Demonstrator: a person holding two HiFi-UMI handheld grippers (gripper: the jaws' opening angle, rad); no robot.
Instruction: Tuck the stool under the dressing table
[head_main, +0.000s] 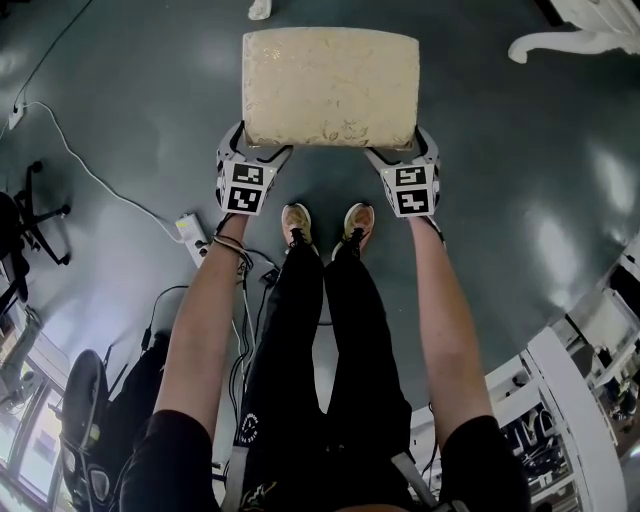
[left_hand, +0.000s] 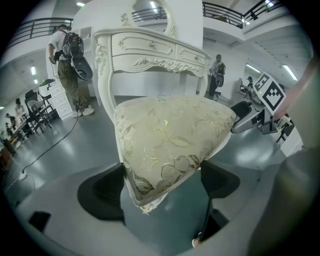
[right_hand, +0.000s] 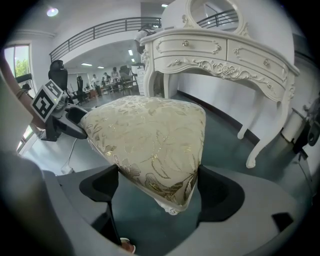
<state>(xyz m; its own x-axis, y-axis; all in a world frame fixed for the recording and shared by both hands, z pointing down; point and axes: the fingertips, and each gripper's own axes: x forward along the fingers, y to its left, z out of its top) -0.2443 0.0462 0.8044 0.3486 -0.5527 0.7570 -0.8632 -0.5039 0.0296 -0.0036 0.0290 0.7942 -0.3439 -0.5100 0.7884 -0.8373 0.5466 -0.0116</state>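
Observation:
The stool (head_main: 330, 85) has a cream cushion with gold flower brocade and stands on the grey floor just beyond my feet. My left gripper (head_main: 262, 150) is at its near left corner, and my right gripper (head_main: 392, 152) is at its near right corner. In the left gripper view the cushion corner (left_hand: 160, 165) fills the gap and both pads (left_hand: 111, 187) press on it. The right gripper view shows the other corner (right_hand: 165, 165) wedged between that gripper's pads (right_hand: 212, 192). The white carved dressing table (left_hand: 150, 50) (right_hand: 225, 55) stands right behind the stool, its kneehole facing it.
A curved white table leg (head_main: 570, 42) is at the top right. A power strip (head_main: 190, 228) and cables lie on the floor to my left, near an office chair (head_main: 25, 215). White shelving (head_main: 570, 400) stands at the lower right. A person with a backpack (left_hand: 70, 60) stands left of the table.

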